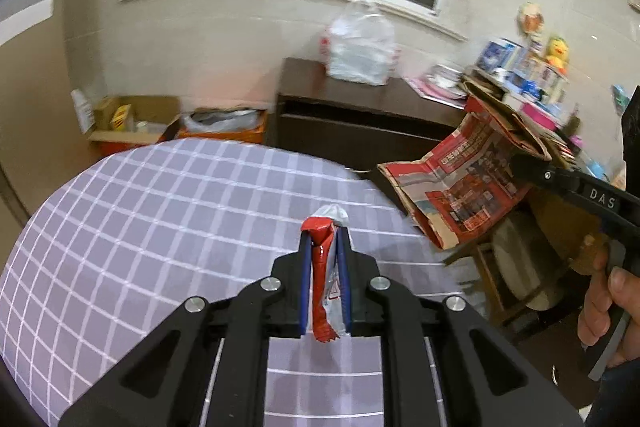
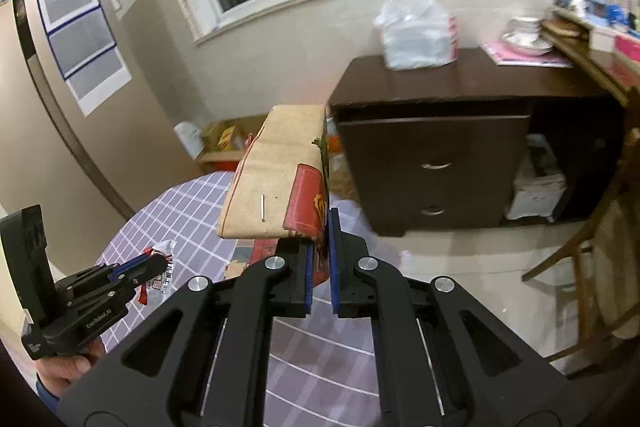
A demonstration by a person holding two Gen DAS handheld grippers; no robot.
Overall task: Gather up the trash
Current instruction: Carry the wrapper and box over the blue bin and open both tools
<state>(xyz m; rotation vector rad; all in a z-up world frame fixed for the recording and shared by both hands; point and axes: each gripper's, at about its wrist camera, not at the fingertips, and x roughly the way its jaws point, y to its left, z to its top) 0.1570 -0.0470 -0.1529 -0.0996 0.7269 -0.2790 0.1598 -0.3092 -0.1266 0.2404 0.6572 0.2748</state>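
The left gripper [image 1: 325, 247] is held tilted downward, its blue pads [image 1: 305, 287] clamped together on a thin wrapper [image 1: 322, 291]. The right gripper [image 2: 320, 247] is likewise angled downward, its jaws pressed shut on a flattened carton [image 2: 276, 179]. Each handle is gripped by a hand [image 1: 604, 311], fingers curled around it.

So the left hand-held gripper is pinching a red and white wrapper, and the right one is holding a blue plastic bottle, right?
Not quite. The left hand-held gripper does pinch the red and white wrapper. But the right hand-held gripper holds a flattened red printed cardboard box, not a blue bottle. The right wrist view shows it clamped between the blue pads.
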